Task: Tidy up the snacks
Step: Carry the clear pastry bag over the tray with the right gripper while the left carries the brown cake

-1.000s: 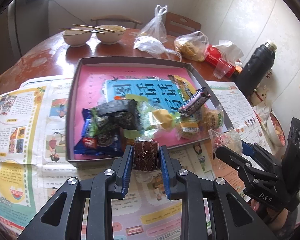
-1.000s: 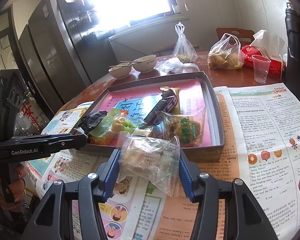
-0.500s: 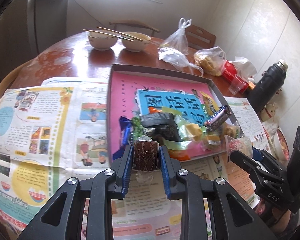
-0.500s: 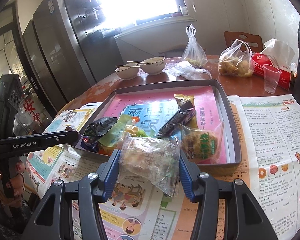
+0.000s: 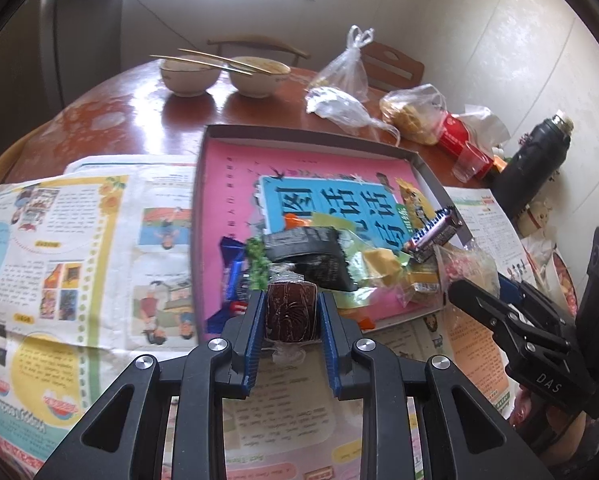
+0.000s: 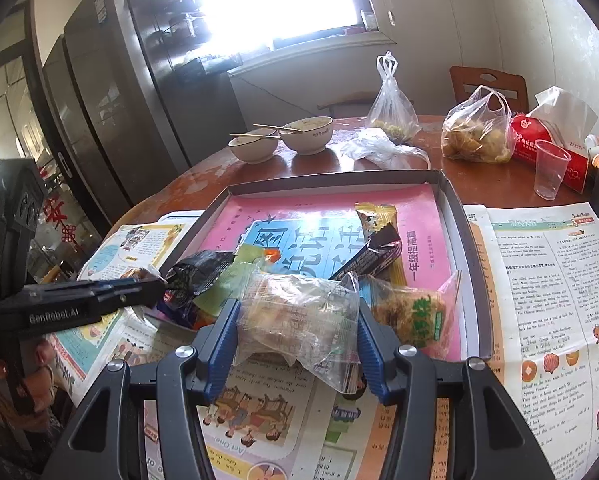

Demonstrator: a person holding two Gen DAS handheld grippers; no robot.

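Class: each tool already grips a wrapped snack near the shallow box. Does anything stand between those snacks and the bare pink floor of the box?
Yes. The heap of snacks fills the box's near side, beyond the brown snack and the clear packet. The bare pink floor lies behind it.

Both claws, the left (image 5: 291, 314) and the right (image 6: 295, 320), have shifted sideways along the tray's (image 5: 415, 318) near edge.

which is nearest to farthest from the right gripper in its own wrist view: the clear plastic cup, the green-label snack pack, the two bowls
1. Green-label snack pack, in the tray's near right corner, just beyond the right gripper.
2. Clear plastic cup, far right, past the tray.
3. Two bowls, across the table near the window; the farthest.
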